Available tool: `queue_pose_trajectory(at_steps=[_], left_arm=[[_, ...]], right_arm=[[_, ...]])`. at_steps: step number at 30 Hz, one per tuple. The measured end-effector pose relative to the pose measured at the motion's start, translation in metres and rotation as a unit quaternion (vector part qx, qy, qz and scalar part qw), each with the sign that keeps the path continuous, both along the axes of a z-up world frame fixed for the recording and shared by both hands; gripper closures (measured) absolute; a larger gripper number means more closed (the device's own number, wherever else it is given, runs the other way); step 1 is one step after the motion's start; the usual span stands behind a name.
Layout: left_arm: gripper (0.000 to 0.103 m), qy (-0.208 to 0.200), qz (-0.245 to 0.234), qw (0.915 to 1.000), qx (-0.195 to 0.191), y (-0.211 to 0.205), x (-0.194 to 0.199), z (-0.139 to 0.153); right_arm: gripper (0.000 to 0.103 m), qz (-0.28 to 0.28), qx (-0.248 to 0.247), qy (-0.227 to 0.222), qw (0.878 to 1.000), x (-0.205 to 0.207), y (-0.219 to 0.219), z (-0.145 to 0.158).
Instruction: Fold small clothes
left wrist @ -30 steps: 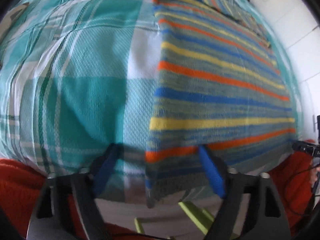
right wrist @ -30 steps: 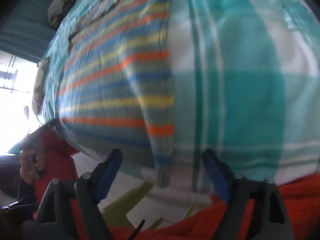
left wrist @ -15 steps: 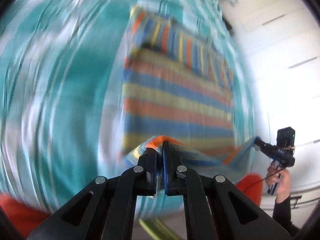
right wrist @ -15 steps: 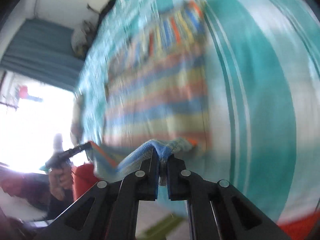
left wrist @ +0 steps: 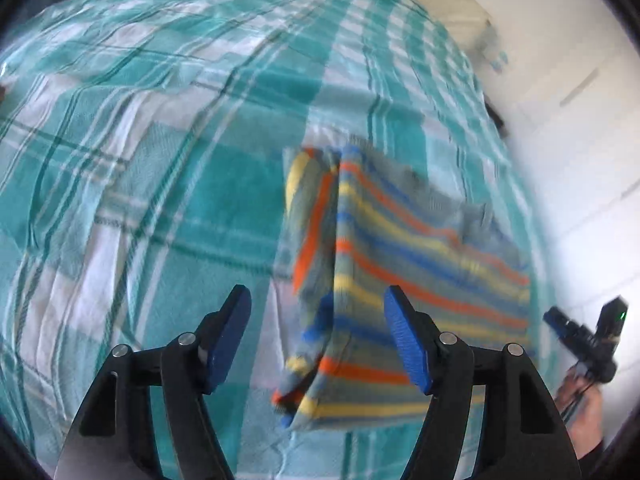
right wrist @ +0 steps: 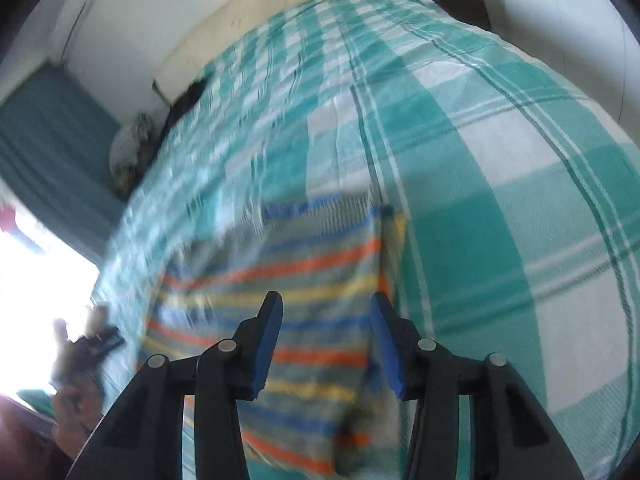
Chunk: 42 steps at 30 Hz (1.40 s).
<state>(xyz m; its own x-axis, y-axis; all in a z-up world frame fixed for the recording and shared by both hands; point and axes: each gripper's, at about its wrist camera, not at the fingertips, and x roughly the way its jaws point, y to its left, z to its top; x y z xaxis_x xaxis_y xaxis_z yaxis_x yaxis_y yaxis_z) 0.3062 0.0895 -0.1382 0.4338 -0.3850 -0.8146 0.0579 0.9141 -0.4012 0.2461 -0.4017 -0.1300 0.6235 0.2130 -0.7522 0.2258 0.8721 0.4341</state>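
Striped garment [left wrist: 404, 280] lies folded on bed [left wrist: 160, 200]. Left claw [left wrist: 318, 344] and right claw [right wrist: 326, 344] above garment, jaws just opening, nothing between. Fold step done; next: regrasp edge for second fold.

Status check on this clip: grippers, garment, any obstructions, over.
Left hand-held gripper open, jaws just opened, nothing between them. Right hand-held gripper open too, just released. Striped garment lies folded on the checked bedspread. Nothing in the way.

Daylit; window glare blown out lower left; motion blur, fisheye warping.
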Motion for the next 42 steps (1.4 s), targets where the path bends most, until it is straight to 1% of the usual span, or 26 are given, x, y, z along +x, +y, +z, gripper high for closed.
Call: queue_pose_trajectory(at_steps=[2,4,7,11,13,14,16,17,19,20,21,22,24,26,27,28,29,31,32,33,34,35,36,38,41,42], left_arm=[[0.033,-0.003,-0.016,0.9997,0.017,-0.008,-0.003,-0.003],[0.033,-0.013,-0.021,0.9992,0.030,-0.010,0.006,0.000],[0.030,-0.009,-0.028,0.9994,0.019,-0.015,0.048,0.008],[0.032,-0.002,-0.035,0.9986,0.040,-0.029,0.104,0.007],[0.033,0.005,-0.043,0.9982,0.042,-0.040,0.127,0.000],[0.036,0.014,-0.048,0.9977,0.045,-0.046,0.137,-0.006],[0.043,0.042,-0.062,0.9951,0.065,-0.061,0.152,-0.020],[0.049,0.050,-0.067,0.9935,0.077,-0.066,0.155,-0.025],[0.068,0.048,-0.075,0.9898,0.111,-0.077,0.158,-0.031],[0.095,0.039,-0.075,0.9890,0.122,-0.079,0.157,-0.030],[0.101,0.032,-0.075,0.9899,0.116,-0.078,0.155,-0.027],[0.101,0.020,-0.064,0.9920,0.107,-0.073,0.151,-0.020],[0.102,-0.011,-0.028,0.9968,0.075,-0.053,0.137,-0.004],[0.102,-0.015,0.005,0.9974,0.070,-0.033,0.130,-0.001],[0.102,-0.017,0.019,0.9962,0.084,-0.028,0.129,-0.004],[0.102,-0.009,0.020,0.9947,0.100,-0.027,0.131,-0.010],[0.102,0.002,0.015,0.9933,0.115,-0.029,0.132,-0.017],[0.097,0.025,0.000,0.9905,0.135,-0.037,0.134,-0.027],[0.093,0.026,0.001,0.9896,0.142,-0.039,0.131,-0.026],[0.081,0.021,0.003,0.9899,0.140,-0.037,0.124,-0.021],[0.073,0.011,0.009,0.9908,0.134,-0.034,0.115,-0.012],[0.058,-0.003,0.018,0.9912,0.131,-0.030,0.106,-0.002],[0.050,-0.029,0.023,0.9916,0.124,-0.024,0.090,0.012],[0.046,-0.078,0.010,0.9919,0.100,-0.021,0.055,0.036],[0.046,-0.113,-0.060,0.9897,0.064,-0.040,0.006,0.046],[0.046,-0.118,-0.090,0.9872,0.060,-0.053,-0.009,0.043]], right_arm=[[0.056,0.019,-0.018,0.008,1.000,-0.021,0.008,-0.008],[0.056,0.033,-0.036,0.017,0.999,-0.033,0.011,-0.016],[0.056,0.027,-0.083,0.016,0.996,-0.057,0.009,-0.018],[0.055,0.017,-0.096,0.010,0.995,-0.095,0.005,-0.025],[0.055,0.020,-0.108,0.009,0.994,-0.110,0.007,-0.030],[0.054,0.023,-0.116,0.009,0.993,-0.118,0.010,-0.033],[0.054,0.023,-0.123,0.011,0.992,-0.132,0.012,-0.041],[0.054,0.019,-0.120,0.012,0.993,-0.136,0.011,-0.044],[0.054,0.005,-0.105,0.013,0.994,-0.143,0.007,-0.051],[0.054,-0.003,-0.093,0.011,0.996,-0.146,0.004,-0.055],[0.054,-0.010,-0.082,0.006,0.997,-0.149,0.001,-0.058],[0.054,-0.012,-0.077,0.004,0.997,-0.150,-0.001,-0.059],[0.054,-0.013,-0.075,0.001,0.997,-0.151,-0.003,-0.061],[0.053,-0.010,-0.081,-0.003,0.997,-0.151,-0.002,-0.061],[0.052,-0.009,-0.083,-0.005,0.996,-0.152,-0.001,-0.062],[0.050,-0.009,-0.084,-0.007,0.996,-0.151,0.000,-0.063],[0.049,-0.010,-0.087,-0.009,0.996,-0.151,0.002,-0.066],[0.042,-0.002,-0.110,-0.012,0.994,-0.149,0.011,-0.068],[0.040,0.005,-0.125,-0.010,0.992,-0.148,0.016,-0.067],[0.037,0.011,-0.137,-0.007,0.990,-0.147,0.020,-0.066],[0.037,0.017,-0.151,-0.003,0.988,-0.146,0.024,-0.063],[0.037,0.019,-0.156,-0.001,0.988,-0.147,0.026,-0.060],[0.037,0.017,-0.152,-0.005,0.988,-0.149,0.025,-0.054],[0.037,0.010,-0.138,-0.029,0.990,-0.152,0.024,-0.038],[0.039,0.022,-0.120,-0.064,0.990,-0.137,0.029,-0.011],[0.048,0.032,-0.105,-0.073,0.991,-0.128,0.032,-0.005]])
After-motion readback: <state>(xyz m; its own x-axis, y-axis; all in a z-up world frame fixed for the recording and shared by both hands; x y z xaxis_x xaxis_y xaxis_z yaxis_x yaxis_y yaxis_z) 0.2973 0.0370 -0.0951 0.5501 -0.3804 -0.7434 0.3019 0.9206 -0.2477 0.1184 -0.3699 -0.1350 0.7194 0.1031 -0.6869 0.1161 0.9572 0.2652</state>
